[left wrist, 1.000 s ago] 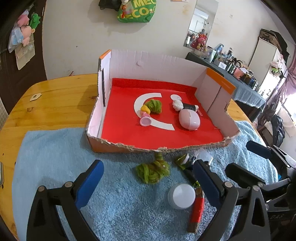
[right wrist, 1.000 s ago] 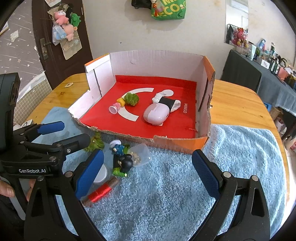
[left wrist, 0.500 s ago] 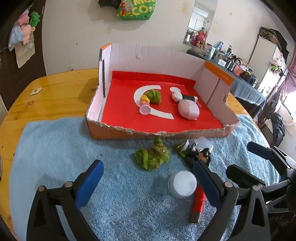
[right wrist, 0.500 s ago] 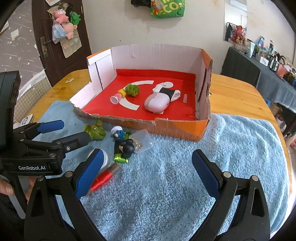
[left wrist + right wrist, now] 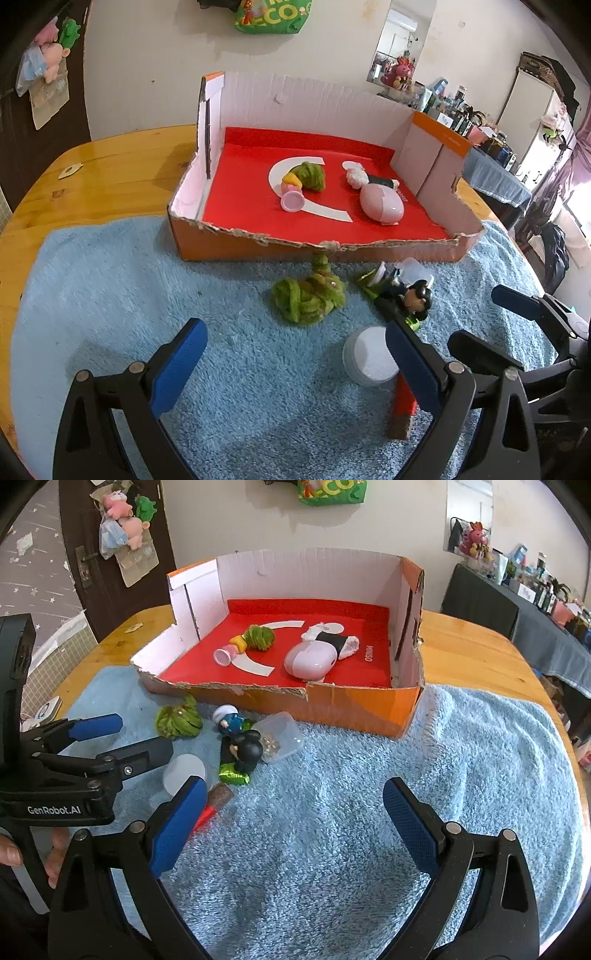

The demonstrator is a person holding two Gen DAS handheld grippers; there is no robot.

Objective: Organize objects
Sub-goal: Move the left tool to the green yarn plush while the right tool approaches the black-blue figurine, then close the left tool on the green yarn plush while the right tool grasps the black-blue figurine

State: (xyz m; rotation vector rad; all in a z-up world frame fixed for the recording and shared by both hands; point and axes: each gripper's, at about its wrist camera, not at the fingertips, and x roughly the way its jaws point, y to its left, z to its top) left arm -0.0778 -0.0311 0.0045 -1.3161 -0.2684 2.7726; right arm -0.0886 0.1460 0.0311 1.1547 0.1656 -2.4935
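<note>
Blue towel [image 5: 406, 775] padded the surface so the loose pile — green yarn [image 5: 308, 297], figurine [image 5: 245, 753], white lid [image 5: 369, 356] — sat just outside the cardboard box [image 5: 362, 709], both grippers' fingers [image 5: 179, 365] spread wide, empty, poised to load it.

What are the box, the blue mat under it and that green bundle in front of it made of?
The box looks like corrugated cardboard: its front edge is torn and ragged, with a matte red lining inside. The blue mat seems a fluffy towel or fleece, its pile deep and tufted. The green bundle looks like wound yarn or felted wool, probably; fuzzy strands show.
</note>
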